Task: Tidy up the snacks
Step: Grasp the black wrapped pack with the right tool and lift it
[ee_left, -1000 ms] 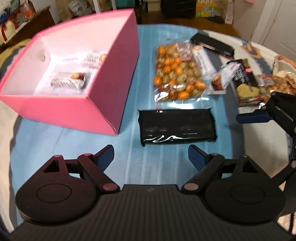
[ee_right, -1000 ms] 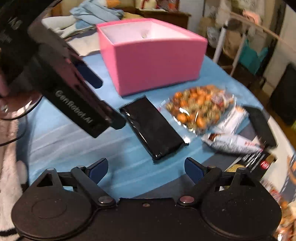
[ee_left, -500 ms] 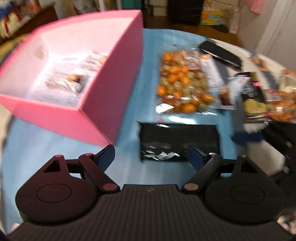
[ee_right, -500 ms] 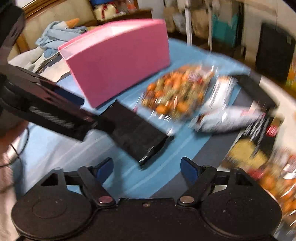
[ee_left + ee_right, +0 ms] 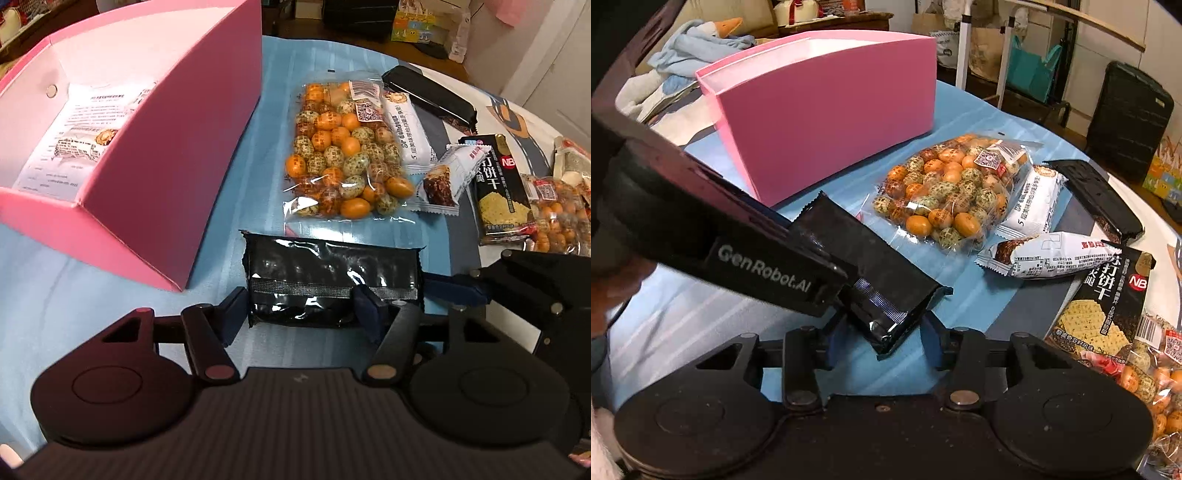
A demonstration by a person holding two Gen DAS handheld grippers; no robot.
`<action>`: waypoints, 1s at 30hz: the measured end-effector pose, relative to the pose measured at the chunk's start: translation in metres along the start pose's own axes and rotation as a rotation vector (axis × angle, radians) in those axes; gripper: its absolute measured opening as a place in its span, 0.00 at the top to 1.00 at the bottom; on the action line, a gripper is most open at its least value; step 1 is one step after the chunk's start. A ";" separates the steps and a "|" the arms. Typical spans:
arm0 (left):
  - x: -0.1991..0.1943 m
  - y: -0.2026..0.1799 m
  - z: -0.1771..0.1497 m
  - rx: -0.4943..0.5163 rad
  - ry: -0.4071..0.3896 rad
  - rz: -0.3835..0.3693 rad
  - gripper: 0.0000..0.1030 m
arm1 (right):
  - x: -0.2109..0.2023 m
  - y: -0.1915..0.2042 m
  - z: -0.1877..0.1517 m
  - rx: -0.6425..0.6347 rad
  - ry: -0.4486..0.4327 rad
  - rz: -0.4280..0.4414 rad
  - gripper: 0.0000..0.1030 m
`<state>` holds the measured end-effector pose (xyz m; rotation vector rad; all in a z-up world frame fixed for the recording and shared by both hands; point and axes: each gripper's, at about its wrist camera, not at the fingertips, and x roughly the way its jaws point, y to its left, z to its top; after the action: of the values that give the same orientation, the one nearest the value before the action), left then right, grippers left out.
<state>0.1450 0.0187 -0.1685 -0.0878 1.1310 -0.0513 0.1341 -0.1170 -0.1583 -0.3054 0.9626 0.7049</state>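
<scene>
Right wrist fisheye view: the right gripper (image 5: 882,338) has its jaws closed against the near end of a glossy black snack packet (image 5: 864,266), which the left gripper (image 5: 757,266), marked "GenRobot.AI", also meets from the left. Behind the packet an open pink box (image 5: 827,110) stands on the blue-clothed desk (image 5: 683,317). To the right lie a clear bag of orange and speckled coated nuts (image 5: 945,195), two white wrapped bars (image 5: 1052,254), a long black packet (image 5: 1097,199) and a black cracker pack (image 5: 1108,306).
</scene>
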 end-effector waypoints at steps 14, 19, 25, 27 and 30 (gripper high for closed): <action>-0.029 -0.015 -0.017 0.096 0.022 0.004 0.44 | -0.023 0.012 -0.009 0.015 0.014 -0.010 0.55; -0.050 -0.019 -0.031 0.122 0.017 0.012 0.46 | -0.042 0.020 -0.007 -0.023 0.027 -0.001 0.55; -0.087 -0.020 -0.042 0.131 -0.025 -0.019 0.46 | -0.071 0.029 -0.010 -0.023 -0.014 -0.006 0.55; -0.101 -0.017 -0.044 0.120 -0.046 -0.045 0.46 | -0.083 0.032 -0.012 -0.024 -0.040 -0.012 0.55; -0.122 -0.012 -0.042 0.103 -0.081 -0.082 0.46 | -0.100 0.036 -0.011 -0.033 -0.085 -0.024 0.55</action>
<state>0.0549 0.0152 -0.0756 -0.0437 1.0419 -0.1775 0.0658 -0.1367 -0.0788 -0.3130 0.8662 0.7073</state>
